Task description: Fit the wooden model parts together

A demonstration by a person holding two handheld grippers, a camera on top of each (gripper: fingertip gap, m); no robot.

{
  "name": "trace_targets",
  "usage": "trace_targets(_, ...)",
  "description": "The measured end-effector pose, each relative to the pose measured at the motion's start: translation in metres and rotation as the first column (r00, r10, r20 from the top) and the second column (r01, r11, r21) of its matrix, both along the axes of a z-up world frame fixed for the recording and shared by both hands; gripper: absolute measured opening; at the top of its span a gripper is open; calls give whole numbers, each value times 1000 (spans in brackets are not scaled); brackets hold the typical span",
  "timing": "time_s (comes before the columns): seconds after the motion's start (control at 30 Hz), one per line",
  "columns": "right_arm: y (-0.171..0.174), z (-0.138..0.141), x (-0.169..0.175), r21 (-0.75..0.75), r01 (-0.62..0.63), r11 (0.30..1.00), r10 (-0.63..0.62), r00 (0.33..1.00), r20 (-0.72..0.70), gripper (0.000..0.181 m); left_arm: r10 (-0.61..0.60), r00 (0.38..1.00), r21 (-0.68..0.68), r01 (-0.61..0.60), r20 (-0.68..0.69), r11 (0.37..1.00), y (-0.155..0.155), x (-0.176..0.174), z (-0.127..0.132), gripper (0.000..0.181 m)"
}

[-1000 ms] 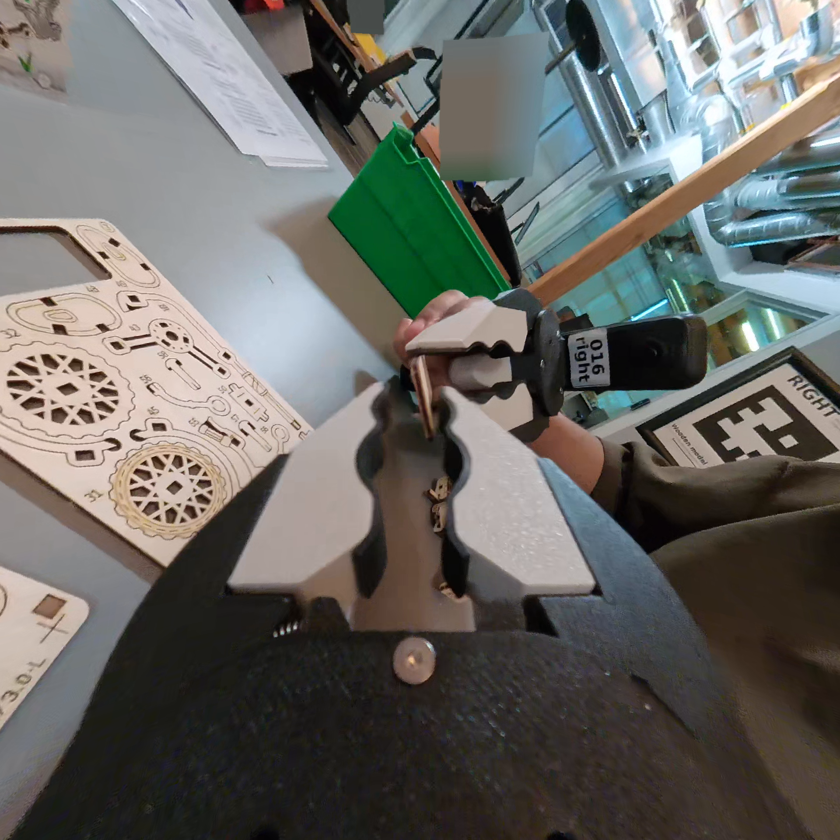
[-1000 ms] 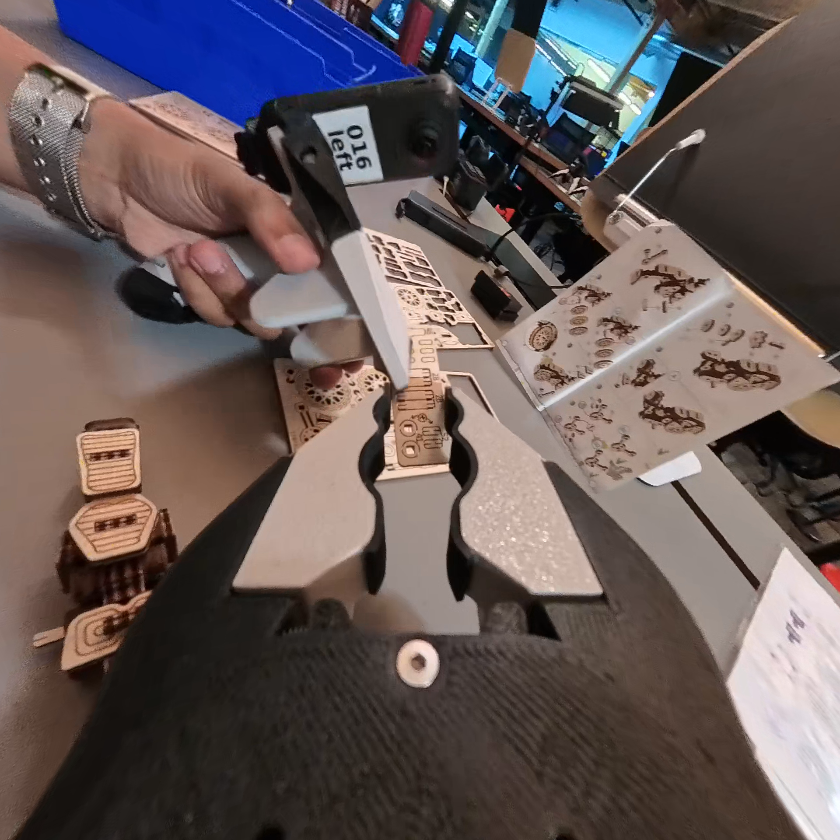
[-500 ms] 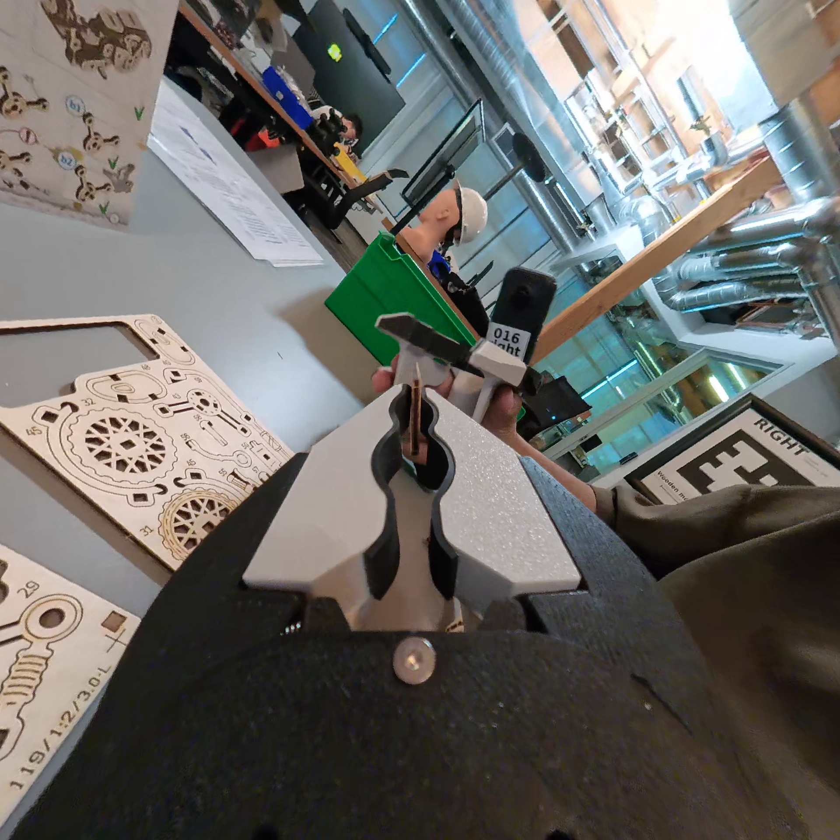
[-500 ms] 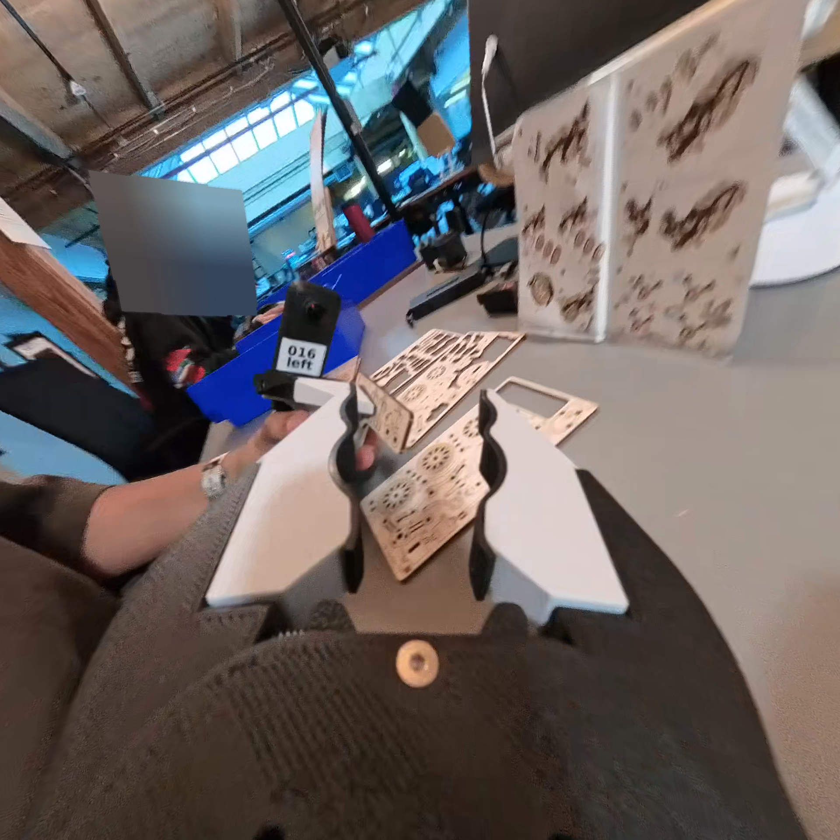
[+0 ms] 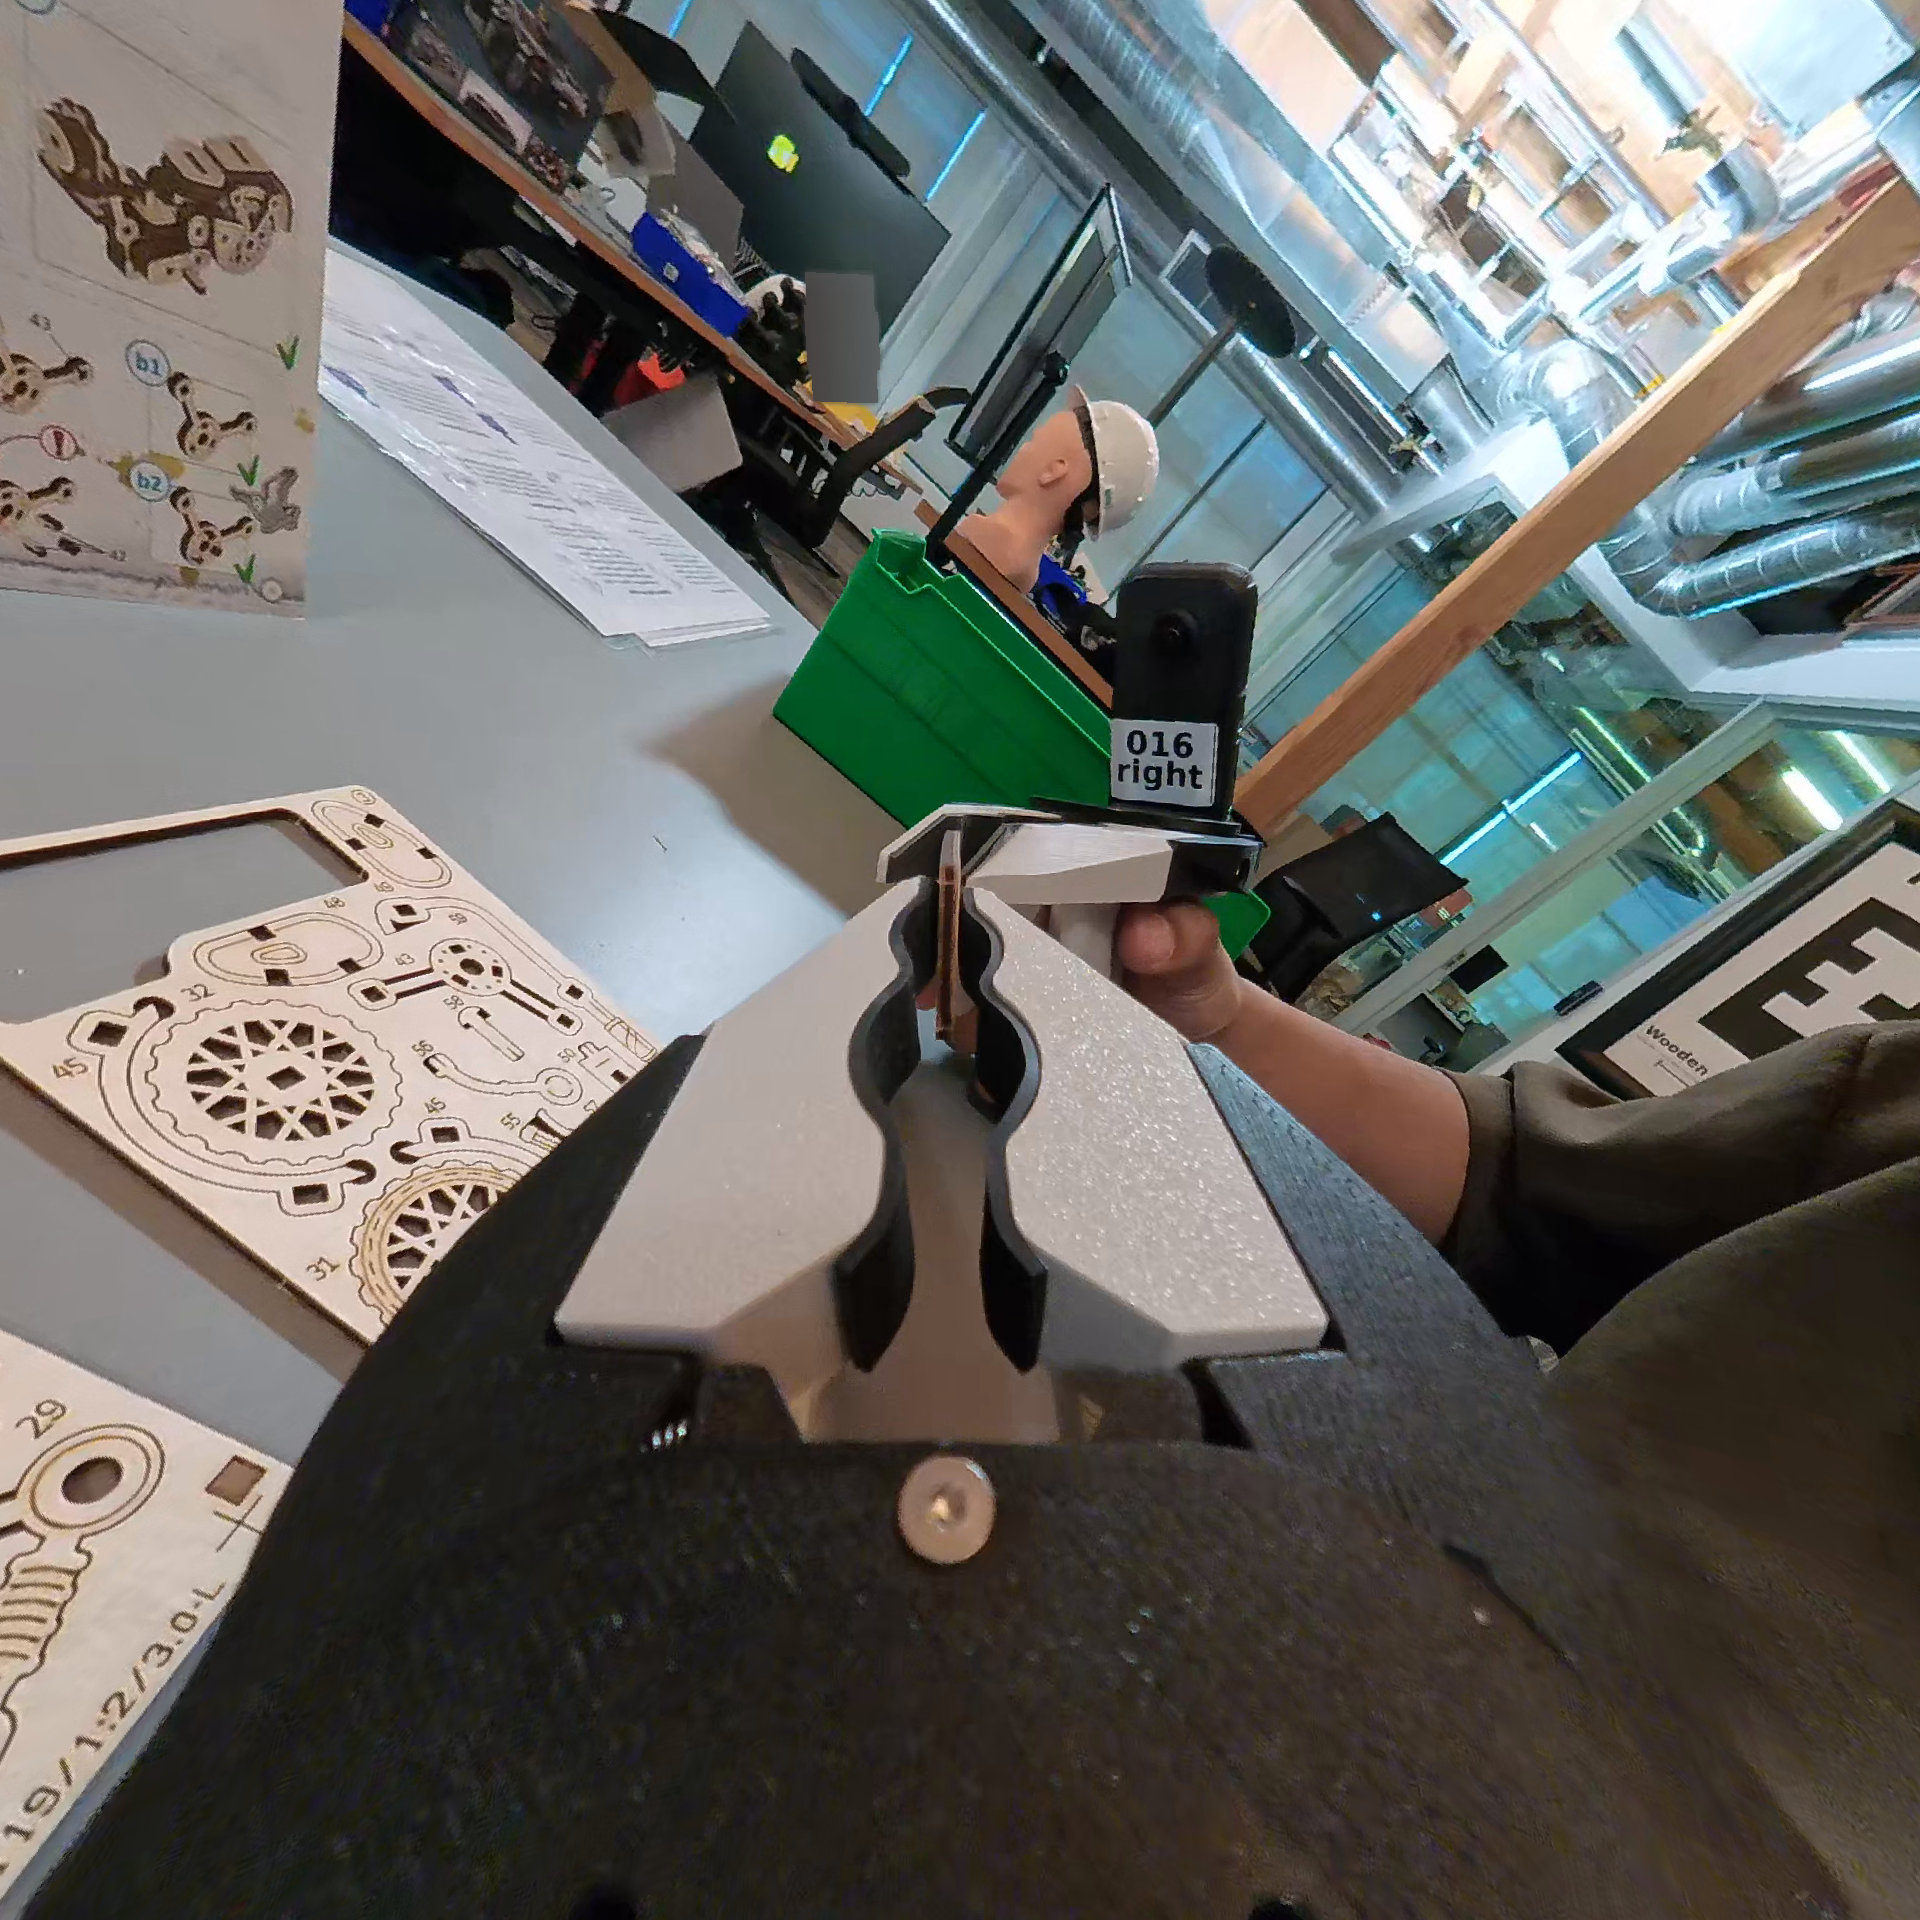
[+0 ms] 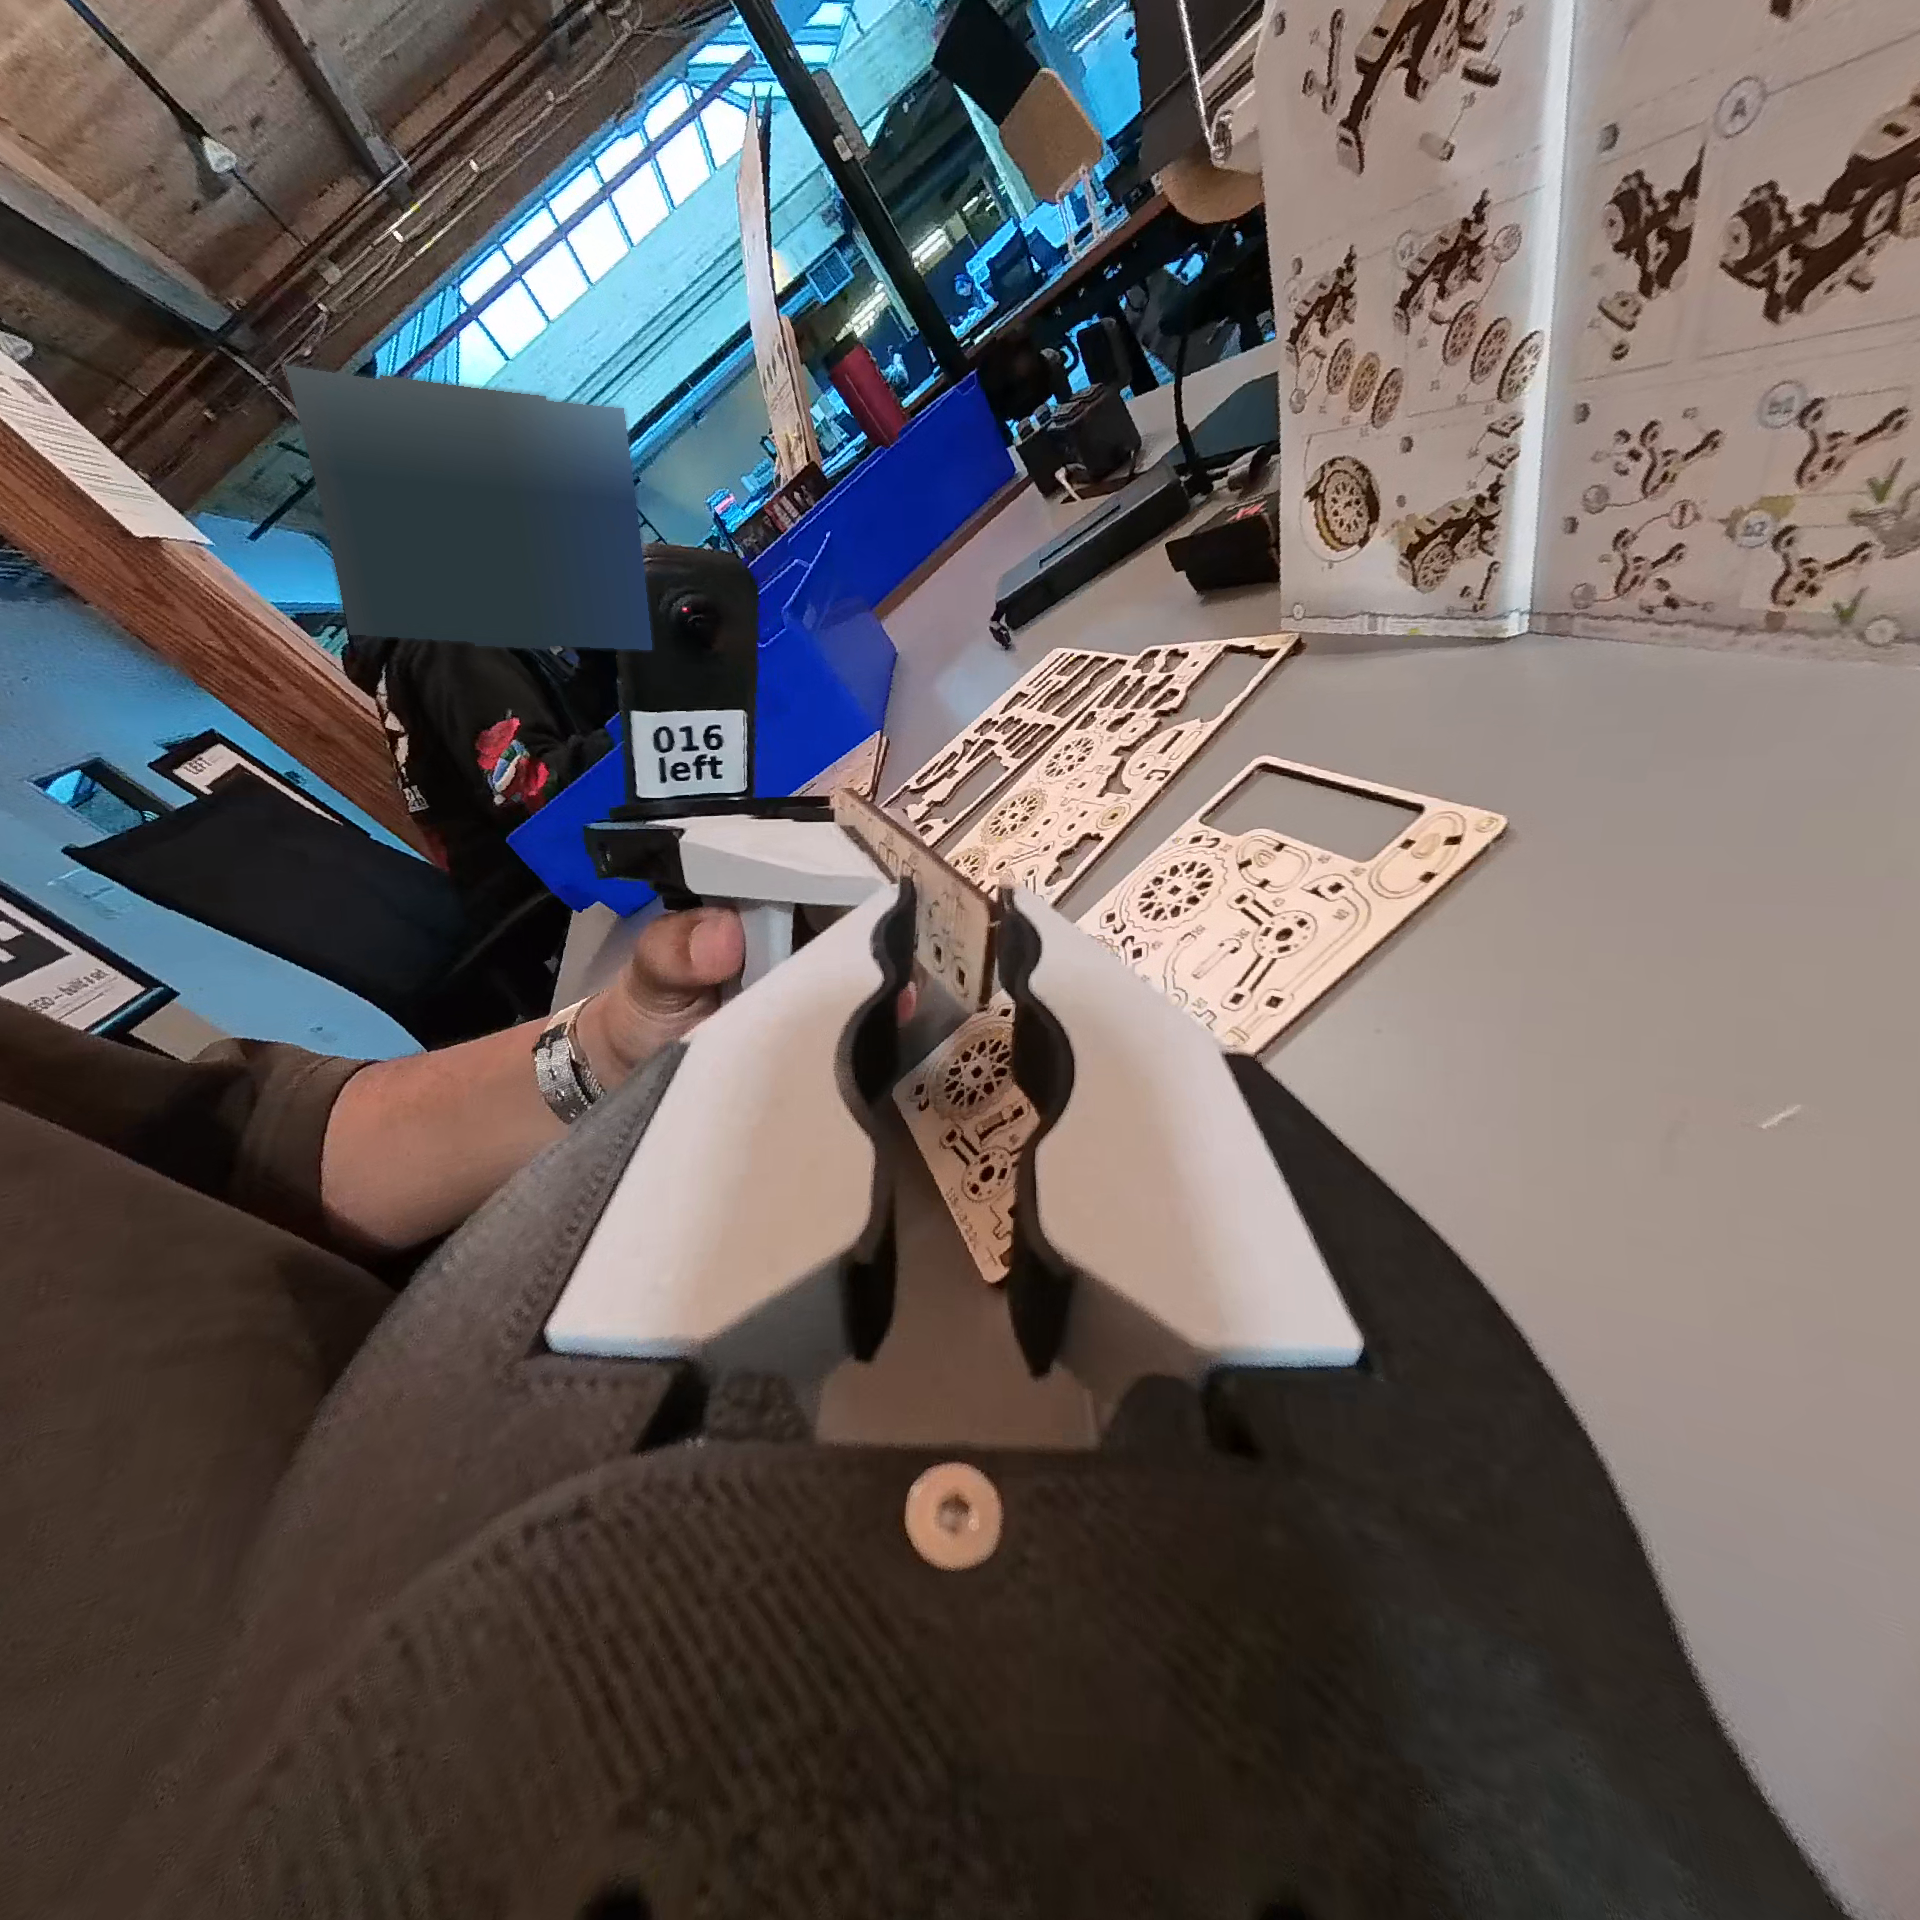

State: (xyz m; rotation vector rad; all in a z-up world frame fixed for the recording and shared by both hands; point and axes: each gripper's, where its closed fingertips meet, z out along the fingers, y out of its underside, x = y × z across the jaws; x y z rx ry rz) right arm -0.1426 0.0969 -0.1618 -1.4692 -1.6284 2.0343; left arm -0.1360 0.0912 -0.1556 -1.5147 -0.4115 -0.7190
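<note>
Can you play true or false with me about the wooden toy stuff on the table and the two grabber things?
1. The left hand-held gripper pinches a thin wooden piece. True.
2. The bin behind the right hand-held gripper is red. False: it is green.
3. Flat wooden sheets with cut-out wheels lie on the grey table. True.
4. The mannequin head wears a yellow helmet. False: its hard hat is white.
5. The instruction booklet lies flat on the table. False: it stands upright.
</note>
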Motion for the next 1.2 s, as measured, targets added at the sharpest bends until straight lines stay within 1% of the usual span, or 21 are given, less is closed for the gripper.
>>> trace_targets(0.23,1,-3,-1,8,4,1000,-4,1000,20,14,14,1000,-15,-14,-9,1000,1,-1,-2,0)
trace_targets(1.2,3,-4,-2,65,32,997,-33,999,17,13,56,996,-42,-59,-75,997,2,-1,-4,0)
